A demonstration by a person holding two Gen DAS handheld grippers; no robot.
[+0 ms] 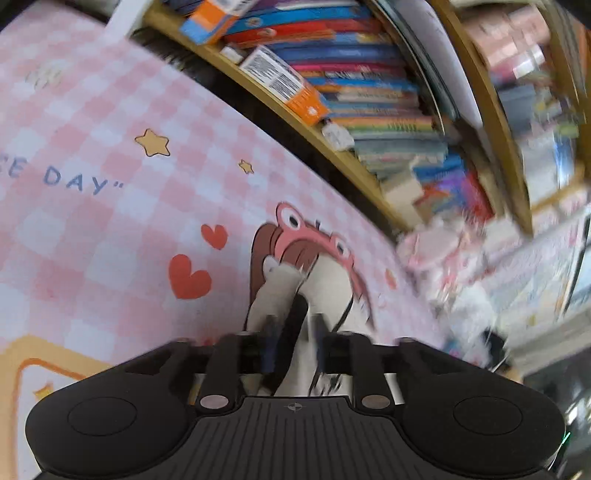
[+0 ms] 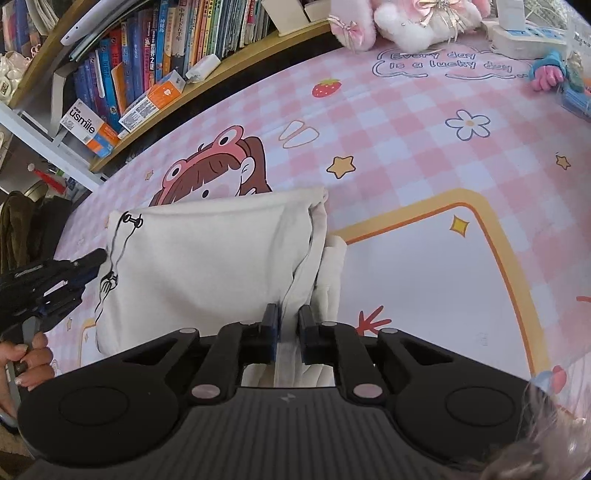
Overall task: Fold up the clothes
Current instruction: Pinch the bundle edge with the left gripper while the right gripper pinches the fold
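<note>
From the left wrist camera, the left gripper points down at the pink checked tablecloth. A fold of the white garment rises straight up between its two fingers, dark print showing on the cloth. The view is smeared, so I cannot tell whether the pads actually press on the fabric or only stand either side of it. Beyond the fingertips lies the cartoon girl in a frog hat printed on the cloth, with two red hearts off to the left. Farther ahead and to the right runs a wooden bookshelf packed with books, an orange and white box lying on its edge.

From the right wrist camera, the right gripper has its fingers nearly together, pinching a bunched edge of the white garment directly between the pads. The rest of the garment spreads flat ahead and to the left of the fingers, on the tablecloth. At its far left edge, by the black line drawing, the tip of the left gripper touches the cloth, with the person's hand on its handle below. A plush toy sits far ahead at the table's back.
</note>
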